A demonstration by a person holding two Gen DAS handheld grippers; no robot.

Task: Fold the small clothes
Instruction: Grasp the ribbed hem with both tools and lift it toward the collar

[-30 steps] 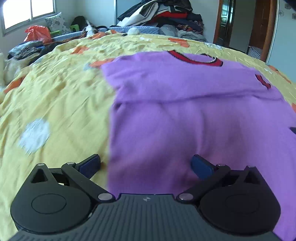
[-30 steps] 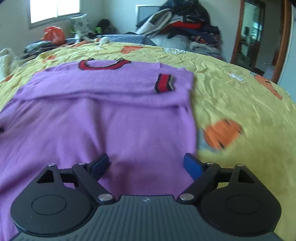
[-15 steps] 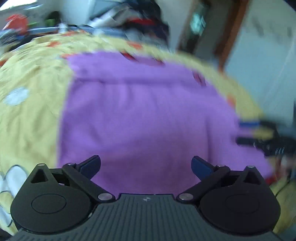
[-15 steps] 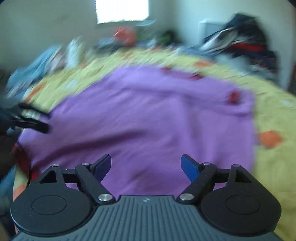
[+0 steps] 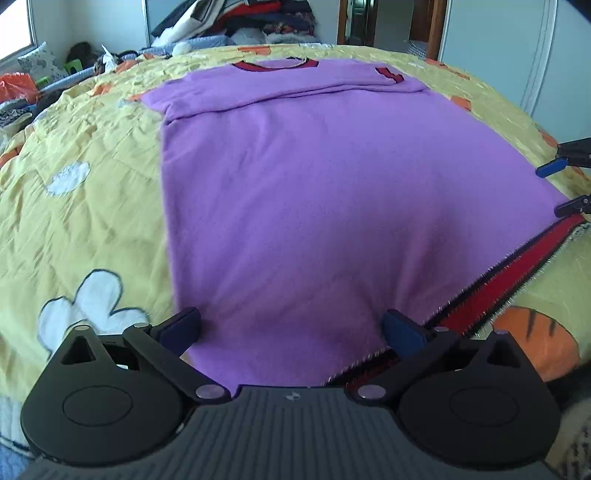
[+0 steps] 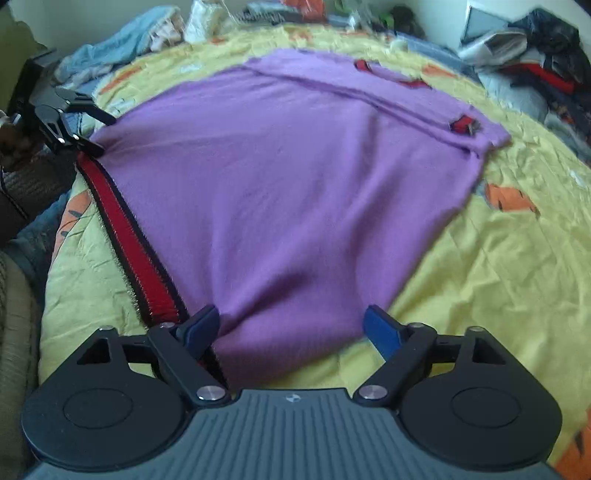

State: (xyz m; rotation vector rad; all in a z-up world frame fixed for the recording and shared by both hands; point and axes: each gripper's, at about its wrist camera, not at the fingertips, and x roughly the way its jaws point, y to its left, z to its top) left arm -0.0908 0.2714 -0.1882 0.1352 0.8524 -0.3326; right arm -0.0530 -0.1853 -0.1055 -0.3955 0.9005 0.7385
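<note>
- A purple sweater [image 5: 314, 206] lies spread flat on a bed covered by a yellow bedspread [image 5: 81, 206] printed with white flowers and orange tigers.
- Its sleeves are folded across the chest: a red-and-black cuff [image 6: 463, 126] rests near the far side edge in the right wrist view, and the red-trimmed collar [image 5: 275, 65] sits at the far end.
- A red hem band [image 5: 517, 269] edged in black runs along the near end of the sweater, close to the edge of the bed.
- The left gripper [image 5: 291, 326] hovers low over the sweater's near left corner. Its blue-tipped fingers [image 5: 402, 328] stand wide apart with purple cloth lying between them; nothing is clamped.
- The right gripper [image 6: 291, 323] sits over the near right corner, fingers [image 6: 380, 326] likewise spread wide. The hem band passes under its left finger, and the corner of the sweater lies loose between the two tips.
- Each gripper shows in the other's view at the opposite end of the hem band: the right one [image 5: 561, 184] at the frame's right edge, the left one [image 6: 88, 129] at the left with its tips at the cloth's corner.
- A heap of clothes [image 5: 251, 18] is piled beyond the far end of the bed, and more loose items [image 6: 122, 70] lie along the bed's side.
- An open doorway [image 5: 391, 20] is visible past the pile.
</note>
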